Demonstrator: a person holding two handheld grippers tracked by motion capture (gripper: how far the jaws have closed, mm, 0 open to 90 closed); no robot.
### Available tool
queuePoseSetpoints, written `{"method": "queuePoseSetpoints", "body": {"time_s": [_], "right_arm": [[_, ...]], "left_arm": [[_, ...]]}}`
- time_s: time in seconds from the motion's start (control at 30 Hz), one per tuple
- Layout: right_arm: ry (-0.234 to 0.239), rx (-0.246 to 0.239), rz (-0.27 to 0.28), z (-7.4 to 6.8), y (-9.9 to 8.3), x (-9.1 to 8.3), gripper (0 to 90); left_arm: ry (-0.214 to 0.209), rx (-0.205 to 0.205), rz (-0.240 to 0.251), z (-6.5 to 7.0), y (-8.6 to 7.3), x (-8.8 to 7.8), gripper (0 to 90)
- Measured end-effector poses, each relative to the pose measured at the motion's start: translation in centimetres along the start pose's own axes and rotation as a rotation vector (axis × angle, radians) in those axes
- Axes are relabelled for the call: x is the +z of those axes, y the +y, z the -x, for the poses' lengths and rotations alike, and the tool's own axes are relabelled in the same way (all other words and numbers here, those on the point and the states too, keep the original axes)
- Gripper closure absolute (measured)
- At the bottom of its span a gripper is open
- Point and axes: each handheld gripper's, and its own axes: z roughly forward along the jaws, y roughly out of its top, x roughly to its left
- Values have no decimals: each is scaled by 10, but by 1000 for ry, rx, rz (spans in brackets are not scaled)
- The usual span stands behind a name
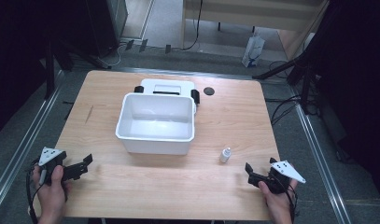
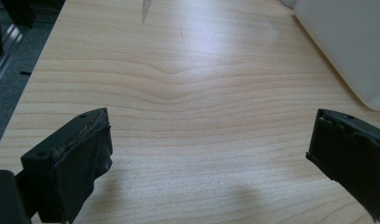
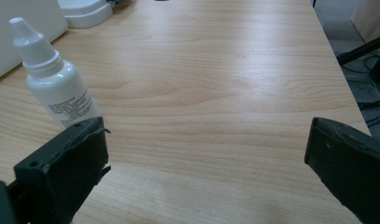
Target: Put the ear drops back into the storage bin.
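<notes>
Nothing is done yet, by the look of it. Both grippers sit at the near edge of the table [image 1: 131,196], both empty.

Right gripper [image 1: 251,176]: jaws spread wide, nothing between them. In the right gripper view the bottle [image 3: 57,81] stands upright just ahead of the left-hand jaw, off to the side of the gap, not in it. No contact that I can see. The high view puts the bottle near that gripper, up and to the left of it, and just off the bin's near right corner.

Left gripper [image 1: 83,166]: jaws also wide, bare wood between them in the left gripper view. The bin's wall [image 2: 346,46] shows at the upper right there, well apart from the jaws.

Bin [image 1: 127,136] is mid-table, white, open top, looks empty. A white lid-like piece [image 1: 166,86] lies just behind it, touching or nearly so; can't tell which. A small dark disc [image 1: 208,91] lies beside that, on the right.

My read: the job is bottle into bin, and the right gripper is the one placed for it. Left to do: line the gap up on the bottle, close, lift, carry over the rim, release. The bottle is small and narrow-based, so a sideways nudge from a jaw could tip it.
</notes>
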Motion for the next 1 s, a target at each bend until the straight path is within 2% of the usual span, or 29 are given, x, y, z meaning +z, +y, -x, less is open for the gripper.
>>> {"method": "queuePoseSetpoints", "body": {"time_s": [0.17,0.3,0.53,0.6,0.63,0.83,0.93,0.97,1.0], "right_arm": [[0,17,-4,1,0,1,0],[-8,5,-13,0,0,1,0],[28,-17,-68,-2,3,3,0],[34,-30,-83,-4,4,3,0],[31,-62,-108,-9,7,4,0],[55,-117,-155,-19,13,6,0],[67,-158,-204,-24,19,8,0],[66,-174,-242,-26,24,10,14],[66,-174,-242,-26,24,10,14]], "left_arm": [[3,6,-2,1,0,0,4],[-1,7,-4,1,0,0,4],[-3,7,-6,1,0,0,4],[-5,6,-8,1,0,0,4],[-7,6,-9,1,0,0,4],[-11,2,-9,1,0,0,4],[-15,-6,-6,0,0,0,4],[-15,-7,-7,0,0,0,4],[-15,-6,-7,0,0,0,4]]}}
